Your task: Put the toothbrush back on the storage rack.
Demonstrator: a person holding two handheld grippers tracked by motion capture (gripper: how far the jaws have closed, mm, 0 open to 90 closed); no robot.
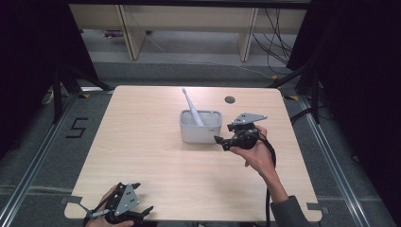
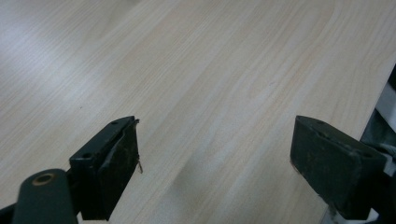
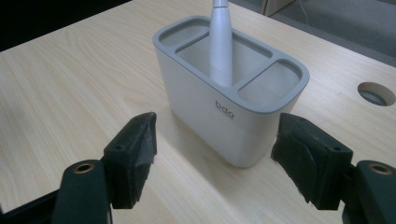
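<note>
A white holder [image 1: 200,126] [image 3: 224,100] with a grey rim and three compartments stands near the middle of the wooden table. A white toothbrush [image 1: 192,107] [image 3: 220,42] leans upright in its middle compartment. My right gripper [image 1: 220,142] [image 3: 212,158] is just right of the holder, pointing at its end, open, with nothing between its jaws. At the table's near left corner my left gripper [image 1: 142,213] [image 2: 215,163] rests low, open over bare wood.
The table [image 1: 156,156] has a round cable hole [image 1: 230,99] [image 3: 376,93] behind the holder. The table's edge [image 2: 373,112] runs close to my left gripper. Desk legs and cables [image 1: 274,42] lie on the floor beyond the table.
</note>
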